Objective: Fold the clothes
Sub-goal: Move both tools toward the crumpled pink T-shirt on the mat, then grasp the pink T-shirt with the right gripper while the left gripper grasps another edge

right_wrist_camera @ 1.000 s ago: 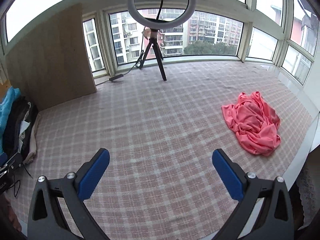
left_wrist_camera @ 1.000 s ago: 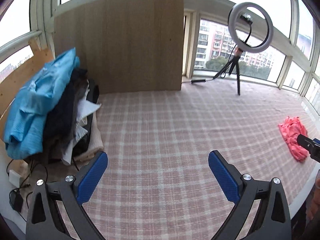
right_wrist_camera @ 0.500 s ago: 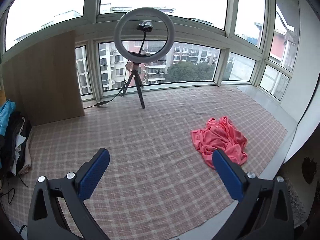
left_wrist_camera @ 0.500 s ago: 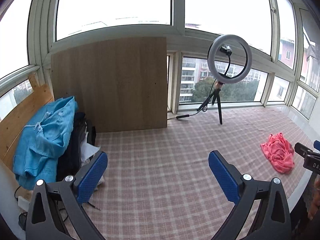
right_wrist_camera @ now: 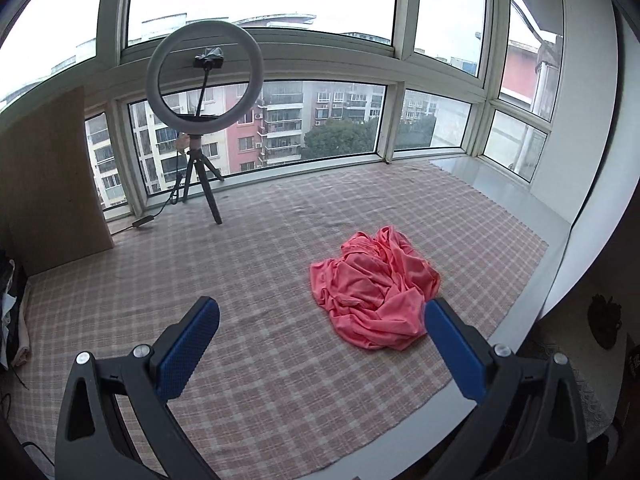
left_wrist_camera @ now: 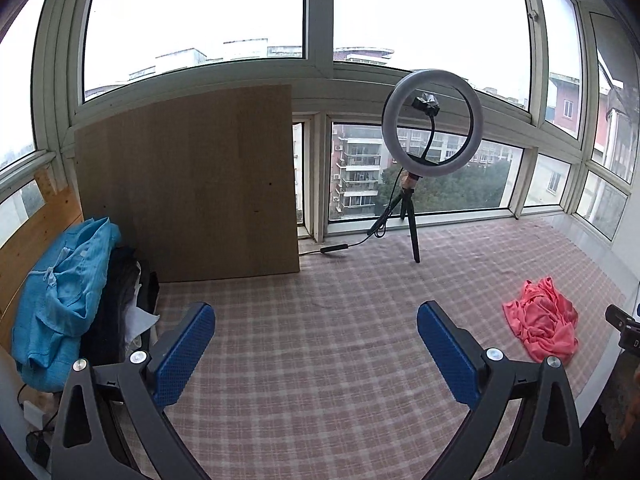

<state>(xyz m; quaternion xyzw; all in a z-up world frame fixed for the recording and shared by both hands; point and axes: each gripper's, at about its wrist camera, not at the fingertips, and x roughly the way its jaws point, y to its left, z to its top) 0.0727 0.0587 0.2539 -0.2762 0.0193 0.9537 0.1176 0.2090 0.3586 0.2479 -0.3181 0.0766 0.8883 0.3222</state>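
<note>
Blue-padded and spread wide, the left gripper point(left_wrist_camera: 316, 344) hangs empty over the pink-and-white checked cloth point(left_wrist_camera: 320, 360). Away to its right lies the crumpled coral-pink garment point(left_wrist_camera: 540, 330), well apart from it. On the left, a pile of clothes topped with a blue garment point(left_wrist_camera: 64, 300) sits beside the upright wooden board point(left_wrist_camera: 192, 188).

Over to the right wrist view: the right gripper point(right_wrist_camera: 322, 344) is spread wide too, holding nothing. The coral garment point(right_wrist_camera: 376, 292) sits just ahead, its near edge seemingly beside the right-hand pad. Behind stands a white ring light on a black tripod point(right_wrist_camera: 204, 92).

Garment point(right_wrist_camera: 374, 290) right on cloth point(right_wrist_camera: 256, 280); clothes pile point(left_wrist_camera: 76, 300) far left.
</note>
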